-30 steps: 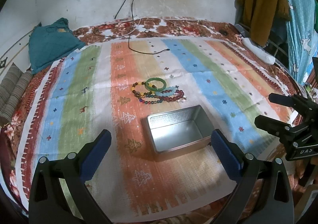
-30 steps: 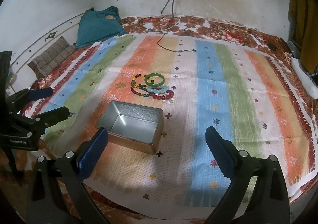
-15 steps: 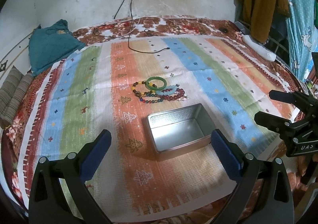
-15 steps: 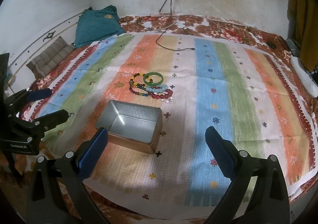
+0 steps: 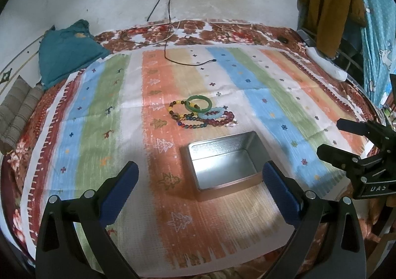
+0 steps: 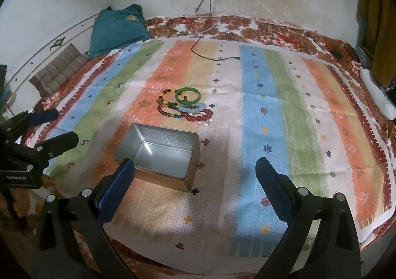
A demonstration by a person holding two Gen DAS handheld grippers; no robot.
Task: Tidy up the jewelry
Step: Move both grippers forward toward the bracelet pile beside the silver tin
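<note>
A pile of jewelry lies on the striped cloth: a green bangle (image 5: pixel 199 103) (image 6: pixel 187 95), a light blue bead bracelet (image 5: pixel 212 113) (image 6: pixel 192 108), a dark red bead bracelet (image 5: pixel 224 120) (image 6: pixel 199 116) and a multicoloured bead strand (image 5: pixel 182 119) (image 6: pixel 164 108). An empty metal tin (image 5: pixel 224 164) (image 6: pixel 160 155) stands just in front of the pile. My left gripper (image 5: pixel 199 178) hovers open above the near edge of the tin. My right gripper (image 6: pixel 195 181) is open too, near the tin's right corner. Both hold nothing.
The striped cloth (image 5: pixel 99 115) covers a floral bed. A black cable (image 5: pixel 188 62) trails from a wall socket onto the cloth behind the jewelry. A teal cushion (image 5: pixel 65 52) and a striped pillow (image 5: pixel 18 115) lie at the left. A white power strip (image 5: pixel 326 66) sits at the right edge.
Both grippers have drifted slightly forward over the cloth; the tin and jewelry sit a little lower in view. Nothing was picked up.
</note>
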